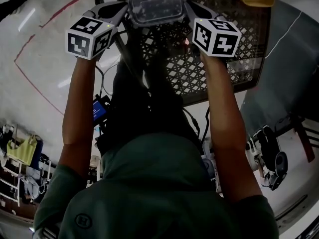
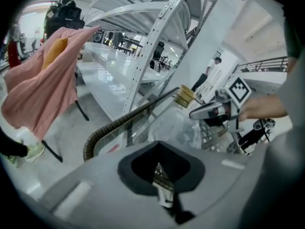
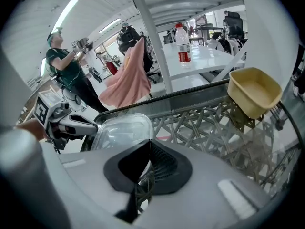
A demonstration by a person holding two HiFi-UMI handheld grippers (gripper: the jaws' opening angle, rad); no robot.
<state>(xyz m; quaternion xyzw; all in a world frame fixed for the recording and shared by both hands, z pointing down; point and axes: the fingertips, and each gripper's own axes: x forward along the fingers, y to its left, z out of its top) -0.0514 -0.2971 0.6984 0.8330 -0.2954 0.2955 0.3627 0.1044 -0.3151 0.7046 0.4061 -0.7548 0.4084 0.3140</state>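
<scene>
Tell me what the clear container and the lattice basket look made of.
The clear container: likely thin transparent plastic, glossy; the background shows through it. The lattice basket: probably moulded dark plastic, matte; thick uniform struts, though unsure.

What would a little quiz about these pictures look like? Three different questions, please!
1. True or false: the left tongs and the right tongs both grip the clear box.
2. Pick one: the tub on the basket is A) red, B) yellow, C) blue.
3. Fill the gap: the bottle stands on a white ____.

Key: 1 true. 2 B. 3 table.
</scene>
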